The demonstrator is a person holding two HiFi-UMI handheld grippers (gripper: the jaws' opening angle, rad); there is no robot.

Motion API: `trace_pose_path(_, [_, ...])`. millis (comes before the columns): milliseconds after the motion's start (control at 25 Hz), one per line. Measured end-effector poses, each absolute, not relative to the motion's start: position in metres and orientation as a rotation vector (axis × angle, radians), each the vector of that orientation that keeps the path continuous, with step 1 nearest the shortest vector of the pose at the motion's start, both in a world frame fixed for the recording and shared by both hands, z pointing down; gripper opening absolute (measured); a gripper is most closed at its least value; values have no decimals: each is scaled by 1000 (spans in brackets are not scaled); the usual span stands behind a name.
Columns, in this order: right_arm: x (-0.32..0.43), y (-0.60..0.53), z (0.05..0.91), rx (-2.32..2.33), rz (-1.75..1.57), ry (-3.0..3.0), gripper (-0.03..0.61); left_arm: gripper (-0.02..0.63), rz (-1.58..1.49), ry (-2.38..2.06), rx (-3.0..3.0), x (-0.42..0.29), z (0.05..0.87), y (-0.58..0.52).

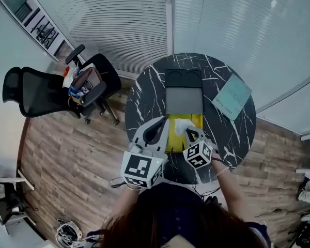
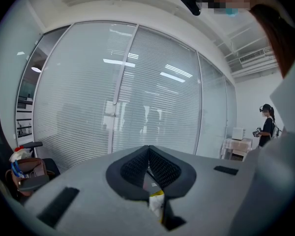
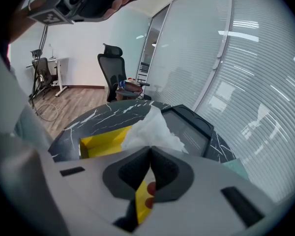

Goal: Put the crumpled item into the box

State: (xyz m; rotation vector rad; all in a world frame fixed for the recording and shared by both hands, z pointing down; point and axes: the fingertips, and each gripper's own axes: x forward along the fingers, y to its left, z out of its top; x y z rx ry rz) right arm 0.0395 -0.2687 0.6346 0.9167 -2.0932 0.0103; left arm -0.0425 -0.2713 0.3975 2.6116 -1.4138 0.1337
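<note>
Head view: both tools are over the round marble table [image 1: 144, 87]. The right gripper [image 1: 188, 132] has the white crumpled item [image 1: 182, 124] at its tips, just above the yellow box [image 1: 171, 139]. The left gripper [image 1: 159, 127] hangs beside the box's left edge. A dark tray [image 1: 184, 99] sits just behind the box.

Left gripper view: the left gripper [image 2: 148, 150] is clenched, tips meeting on nothing, aimed at the glass wall [image 2: 113, 97].

Right gripper view: the right gripper [image 3: 150, 150] is pinched on the crumpled item [image 3: 150, 127], which bulges past its tips over the open box [image 3: 101, 144].
</note>
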Motion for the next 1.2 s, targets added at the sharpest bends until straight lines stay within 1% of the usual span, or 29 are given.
trace_pose_path(560, [37, -269, 677, 802, 43, -2050, 25, 28, 146, -1412, 2575, -45, 410, -273])
trace_pose_path(1200, [35, -270, 707, 719, 158, -1970, 25, 28, 174, -1392, 2542, -43, 421, -269])
